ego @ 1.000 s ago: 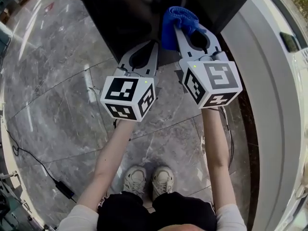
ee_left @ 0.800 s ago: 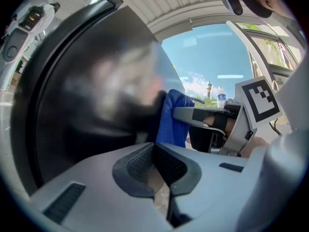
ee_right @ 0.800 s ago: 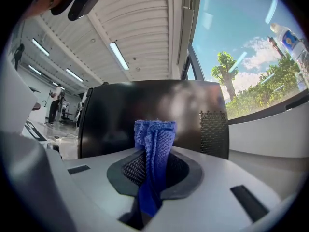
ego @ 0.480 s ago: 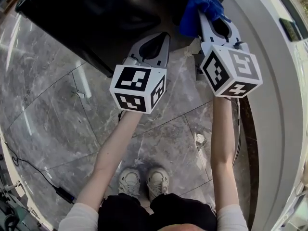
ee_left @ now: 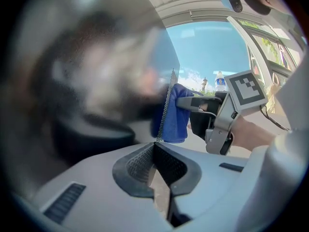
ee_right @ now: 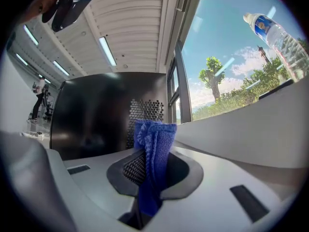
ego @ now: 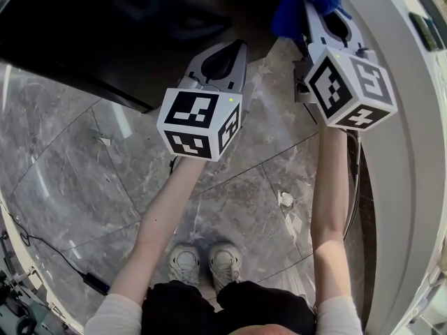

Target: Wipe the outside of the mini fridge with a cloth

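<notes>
The black glossy mini fridge (ego: 126, 26) fills the top of the head view. My right gripper (ego: 312, 4) is shut on a blue cloth (ego: 297, 2) at the fridge's right corner. In the right gripper view the cloth (ee_right: 152, 149) stands up between the jaws, facing the fridge's dark side (ee_right: 96, 115) and its perforated vent (ee_right: 146, 111). My left gripper (ego: 234, 47) is shut and holds nothing, its tips (ee_left: 155, 146) close to the fridge's front, which is blurred there. In the left gripper view, the cloth (ee_left: 175, 114) and right gripper (ee_left: 193, 103) show just to the right.
A white curved ledge (ego: 398, 187) runs along the right, close to the right arm. A water bottle (ee_right: 276, 33) stands on the sill above it. On the grey marble floor (ego: 77, 173) a black cable (ego: 42, 246) lies at the lower left. The person's shoes (ego: 202, 264) are below.
Both grippers have moved up and to the right along the fridge. The right one has carried the cloth to the fridge's right corner. The fridge now fills more of the view.
</notes>
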### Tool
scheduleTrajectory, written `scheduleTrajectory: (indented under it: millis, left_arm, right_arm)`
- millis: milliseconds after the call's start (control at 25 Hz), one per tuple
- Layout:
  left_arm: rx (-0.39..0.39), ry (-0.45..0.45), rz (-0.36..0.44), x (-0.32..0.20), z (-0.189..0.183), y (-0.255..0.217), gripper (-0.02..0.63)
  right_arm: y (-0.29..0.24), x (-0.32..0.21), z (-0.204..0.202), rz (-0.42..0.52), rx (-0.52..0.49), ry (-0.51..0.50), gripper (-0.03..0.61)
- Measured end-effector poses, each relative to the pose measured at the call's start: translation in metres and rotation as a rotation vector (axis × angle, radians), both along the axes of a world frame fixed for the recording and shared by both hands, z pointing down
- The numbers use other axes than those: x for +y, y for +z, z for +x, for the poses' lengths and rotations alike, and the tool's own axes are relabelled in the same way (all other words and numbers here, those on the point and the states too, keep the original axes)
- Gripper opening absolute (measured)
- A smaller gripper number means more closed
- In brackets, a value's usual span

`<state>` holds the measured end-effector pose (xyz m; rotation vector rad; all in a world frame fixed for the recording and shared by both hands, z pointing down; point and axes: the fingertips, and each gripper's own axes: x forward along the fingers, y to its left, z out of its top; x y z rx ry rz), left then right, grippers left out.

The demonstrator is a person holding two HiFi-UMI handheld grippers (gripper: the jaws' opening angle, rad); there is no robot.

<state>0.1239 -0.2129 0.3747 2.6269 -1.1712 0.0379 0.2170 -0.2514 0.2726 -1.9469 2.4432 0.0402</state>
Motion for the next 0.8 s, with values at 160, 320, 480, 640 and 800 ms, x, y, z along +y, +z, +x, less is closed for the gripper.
scheduleTrajectory:
  millis: [160,320,480,640,800]
  left_arm:
    - [-0.036,0.013,0.004,0.004,0.007,0.008,0.005]
    - [-0.036,0.015,0.001,0.007,0.007,0.009,0.005]
    - [-0.064,-0.005,0.017,0.005,0.001,0.009,0.005]
    - [-0.073,-0.015,0.033,0.006,-0.003,0.004,0.005]
    - [-0.037,-0.031,0.055,0.011,-0.016,-0.006,0.005]
  right_arm:
    - [0.002,-0.002,0.008,0.001,-0.022,0.005,0.064]
    - [0.003,-0.003,0.021,0.0,-0.028,0.042,0.064]
    - [0.008,-0.006,0.033,-0.005,-0.022,0.084,0.064]
    - [0.009,-0.003,0.036,-0.004,-0.028,0.103,0.064]
    - [0.007,0.012,0.026,0.003,-0.042,0.092,0.064]
